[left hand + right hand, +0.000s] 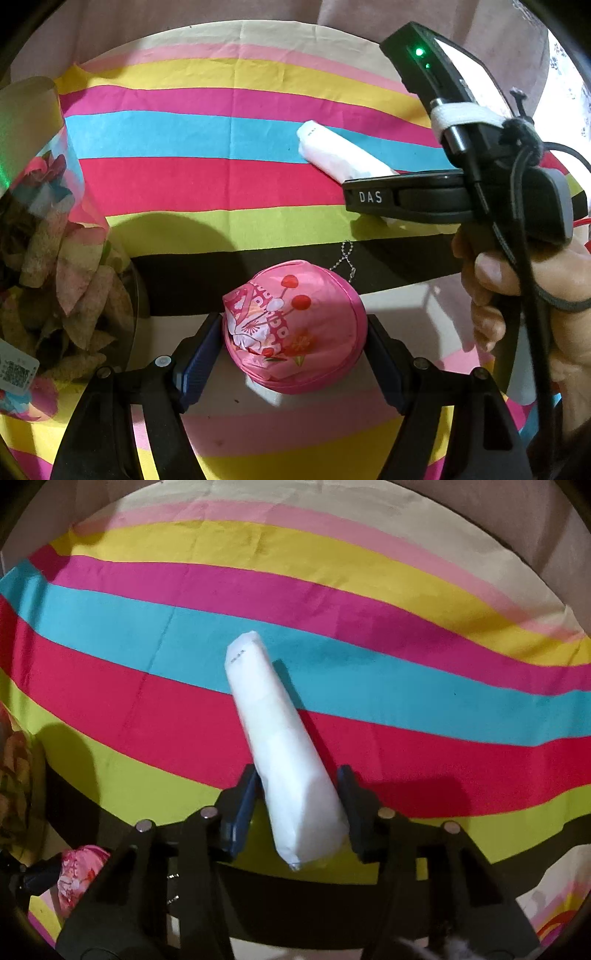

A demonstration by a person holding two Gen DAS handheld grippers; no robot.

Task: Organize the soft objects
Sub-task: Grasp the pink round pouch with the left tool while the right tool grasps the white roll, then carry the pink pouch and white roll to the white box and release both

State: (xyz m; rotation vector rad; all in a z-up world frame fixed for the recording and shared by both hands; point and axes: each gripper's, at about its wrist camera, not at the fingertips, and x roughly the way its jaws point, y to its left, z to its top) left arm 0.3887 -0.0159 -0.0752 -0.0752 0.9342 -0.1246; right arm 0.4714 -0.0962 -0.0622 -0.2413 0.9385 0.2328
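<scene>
Pouch [295, 332] clamped in left claw [295, 354], white roll [284, 746] clamped in right claw [299, 805]; both gripped, next calling for lift and placing.

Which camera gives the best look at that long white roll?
The right wrist view: the white roll shows end to end between the right gripper's fingers. In the left wrist view its near end is hidden behind that gripper.

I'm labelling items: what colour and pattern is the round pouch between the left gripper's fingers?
Pink pouch with red, white and orange floral print; clearest in the left wrist view.
</scene>
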